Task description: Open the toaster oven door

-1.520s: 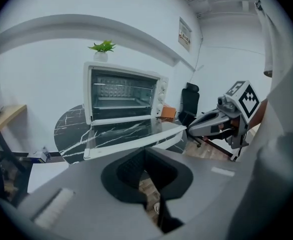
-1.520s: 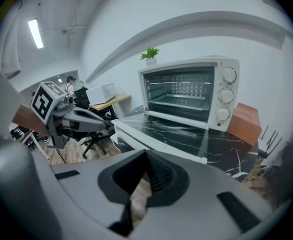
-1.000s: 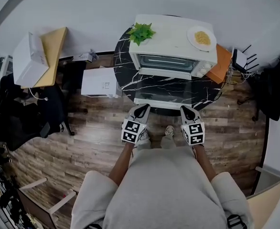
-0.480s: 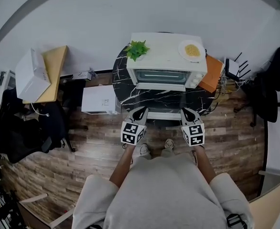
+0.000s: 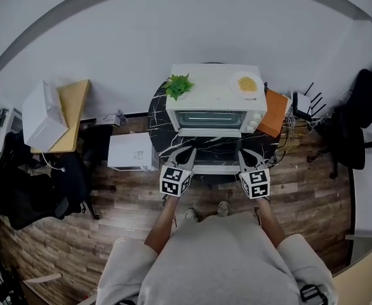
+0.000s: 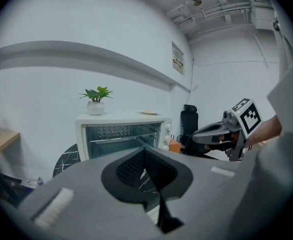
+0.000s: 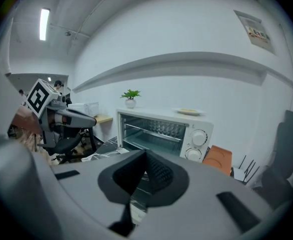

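- The toaster oven [image 5: 215, 110] sits at the back of a round black marble table [image 5: 161, 127], against a plain white wall [image 5: 173, 37].
- Its door [image 5: 215, 168] is already down, lying flat toward me. Both gripper views look straight into the open cavity and its racks.
- On the oven's top, a small potted plant [image 5: 178, 85] stands at the left end and a plate of yellow food [image 5: 246, 84] at the right end.
- Just right of the oven lies an orange board [image 5: 272, 121]. Beyond that are a white router [image 5: 302, 101] and a black chair [image 5: 362, 116].
- Left of the oven, a white box [image 5: 132, 151] sits low beside the table. Farther left is a wooden desk [image 5: 73, 94] with a white unit [image 5: 40, 107] on it.
- The floor [image 5: 126, 199] in front of the oven is wood plank.
- The left gripper [image 5: 190, 150] and right gripper [image 5: 243, 153] are held in front of the oven, one toward each side of the lowered door. Both are clenched on nothing, the pads meeting.
- Compared with a second ago, the head view has drawn back. The oven looks smaller and sits higher in frame, and more wall and floor show.
- Both grippers have risen. Their tips now overlap the door, where earlier they sat at its front edge.
- The door was already down then, and the jaws have stayed closed.
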A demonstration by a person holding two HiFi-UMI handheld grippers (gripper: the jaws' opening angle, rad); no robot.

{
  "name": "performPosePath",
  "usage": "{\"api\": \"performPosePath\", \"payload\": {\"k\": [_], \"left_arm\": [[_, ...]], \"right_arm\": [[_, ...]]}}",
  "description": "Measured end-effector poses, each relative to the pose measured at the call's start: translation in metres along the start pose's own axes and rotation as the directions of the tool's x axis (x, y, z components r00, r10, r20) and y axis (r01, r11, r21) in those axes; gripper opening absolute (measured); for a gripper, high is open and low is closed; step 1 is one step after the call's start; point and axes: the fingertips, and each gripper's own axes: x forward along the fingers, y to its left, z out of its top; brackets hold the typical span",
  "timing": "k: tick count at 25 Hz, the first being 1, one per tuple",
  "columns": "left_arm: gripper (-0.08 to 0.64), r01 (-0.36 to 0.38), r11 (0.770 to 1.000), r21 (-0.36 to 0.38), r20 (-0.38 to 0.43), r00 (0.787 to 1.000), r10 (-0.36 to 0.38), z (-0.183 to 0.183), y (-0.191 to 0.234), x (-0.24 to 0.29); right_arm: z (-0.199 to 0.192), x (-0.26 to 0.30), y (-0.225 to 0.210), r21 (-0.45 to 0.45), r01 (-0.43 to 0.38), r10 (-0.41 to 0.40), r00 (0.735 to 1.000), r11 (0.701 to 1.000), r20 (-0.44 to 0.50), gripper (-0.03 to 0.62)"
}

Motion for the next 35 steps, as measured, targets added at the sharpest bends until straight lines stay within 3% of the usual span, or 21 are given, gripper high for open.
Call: {"api": "performPosePath", "payload": {"k": [21,35], "left_arm": [[0.011,0.044,0.999,0.003,0.029,0.999,-0.044,0.024,0.003,0.021],[0.011,0.05,0.999,0.005,0.012,0.999,-0.05,0.013,0.005,0.025]], "right_arm": [[0.001,-0.002,-0.023,0.034,0.05,-0.05,0.999,0.998,-0.001,0.012],[-0.014,-0.003,-0.027,0.046,0.056,-0.055,0.998,0.997,-0.019,0.012]]}}
